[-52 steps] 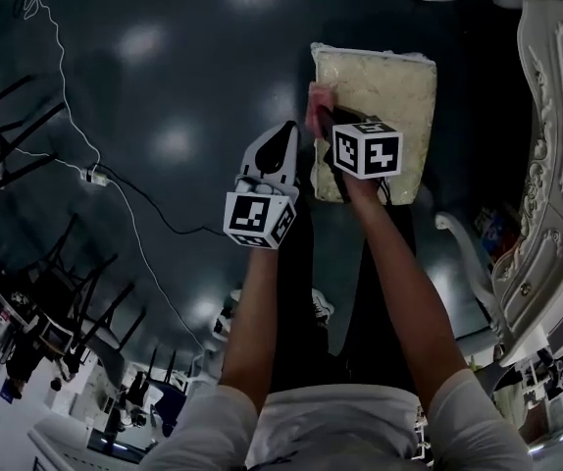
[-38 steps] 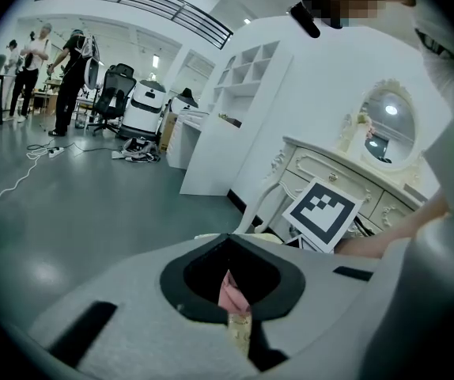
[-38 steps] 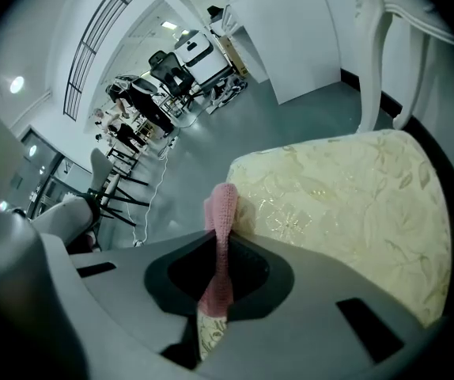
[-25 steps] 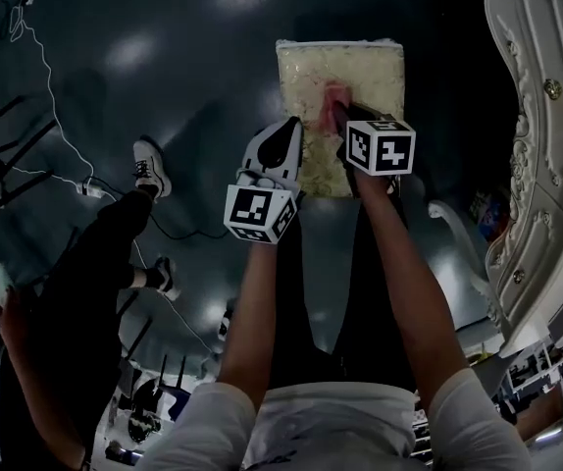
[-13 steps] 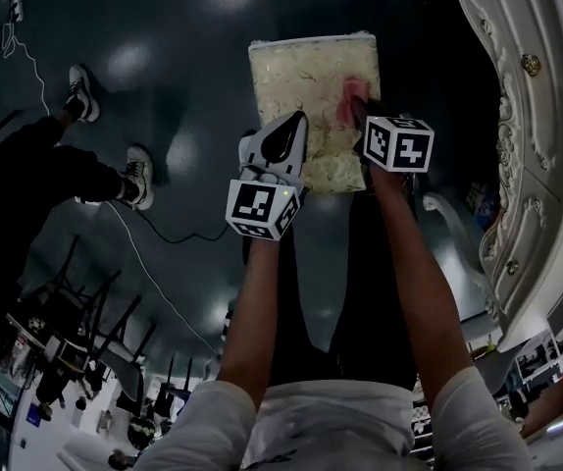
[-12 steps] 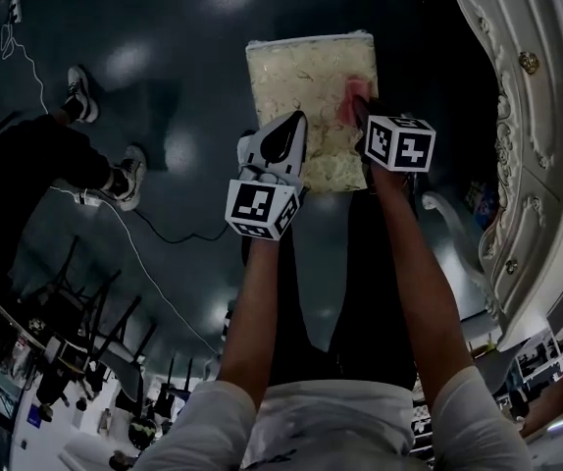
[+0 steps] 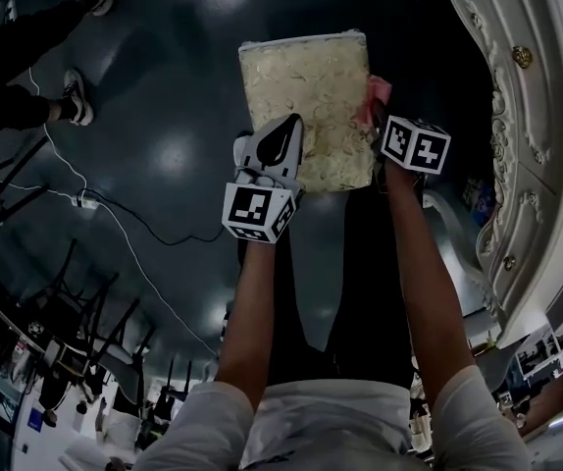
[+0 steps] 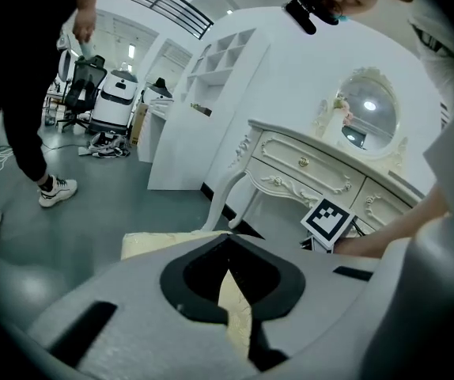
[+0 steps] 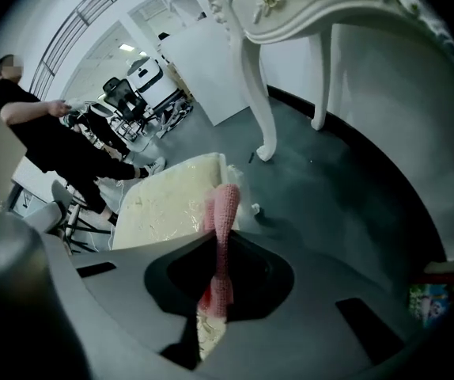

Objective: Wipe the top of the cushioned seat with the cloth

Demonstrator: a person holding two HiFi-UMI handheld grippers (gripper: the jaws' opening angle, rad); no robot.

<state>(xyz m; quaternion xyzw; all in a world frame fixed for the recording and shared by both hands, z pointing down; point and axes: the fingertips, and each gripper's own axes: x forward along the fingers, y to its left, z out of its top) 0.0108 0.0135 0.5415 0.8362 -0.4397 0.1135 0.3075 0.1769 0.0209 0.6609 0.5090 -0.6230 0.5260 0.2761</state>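
Right claw (image 7: 381, 116) pinching the pink cloth (image 7: 377, 92) — cloth sticks out past its tips, at the right edge of the cushioned seat (image 7: 306, 86). Left claw (image 7: 280, 143) pressed together, empty — seat just ahead of it.

Pink cloth (image 9: 222, 212); cream patterned seat (image 7: 306, 96); white dresser (image 7: 546, 86); dark grey floor (image 7: 164, 86).

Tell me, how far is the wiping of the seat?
Done: unclear, the seat shows no wiped trace. In hand: the right gripper is shut on the pink cloth at the seat's right edge; the left gripper is shut and empty. Left: probably more passes over the top.
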